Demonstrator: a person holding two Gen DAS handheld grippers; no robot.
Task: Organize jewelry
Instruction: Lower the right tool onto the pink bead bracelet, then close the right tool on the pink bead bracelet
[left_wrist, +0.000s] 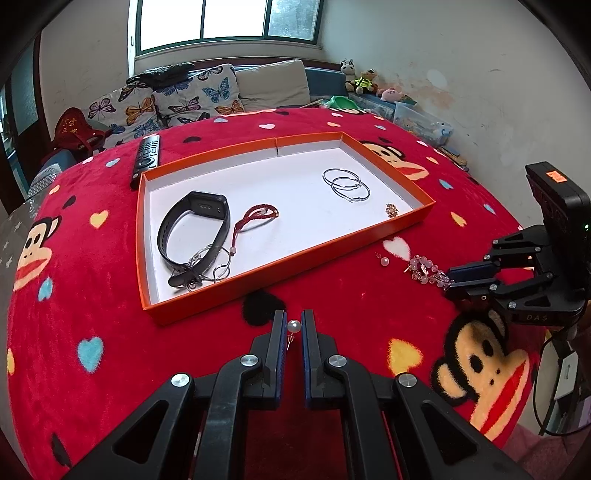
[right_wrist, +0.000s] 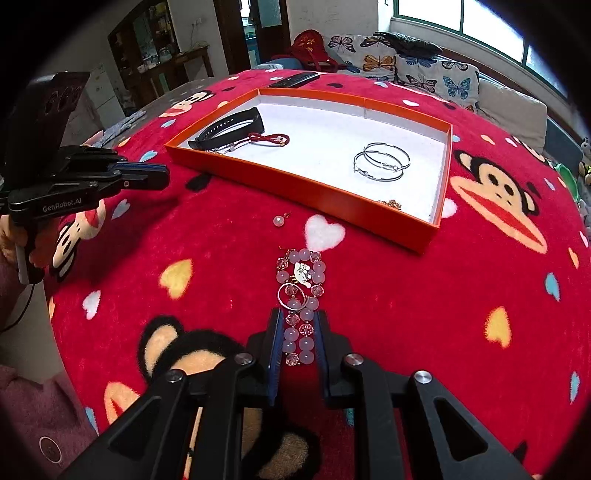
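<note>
On the surface: red plush blanket (left_wrist: 332, 295) with monkey faces and hearts covers it; one orange tray (left_wrist: 317, 247) with a white floor lies across the middle.
Tray count, left end: one black smart band (left_wrist: 173, 225), one red cord bracelet (left_wrist: 255, 216), and a tangle of thin silver rings (left_wrist: 216, 264) lying against the band's strap; ring number cannot be told.
Tray count, right end: two silver hoop earrings (left_wrist: 347, 184), overlapping; one small gold piece (left_wrist: 391, 209) near the corner by the front wall.
Outside tray: two pearl earrings. One loose pearl earring (right_wrist: 279, 220) lies on the blanket just in front of the tray wall; the other pearl earring (left_wrist: 294, 326) sits at the left claw's tips.
Bead bracelet: one pink bead bracelet (right_wrist: 301, 295), with a white cat charm and one silver ring (right_wrist: 291, 295) resting on top, lies on the blanket in front of the tray.
Left claw (left_wrist: 293, 328): fingers narrowly parted, pearl between the tips, its post hanging down by the left pad; whether the pads actually pinch it cannot be told.
Right claw (right_wrist: 299, 332): parted, fingers down either side of the bracelet's near end, beads between them, not squeezed.
Beyond tray: one black remote (left_wrist: 146, 158) on the blanket by the far left corner.
</note>
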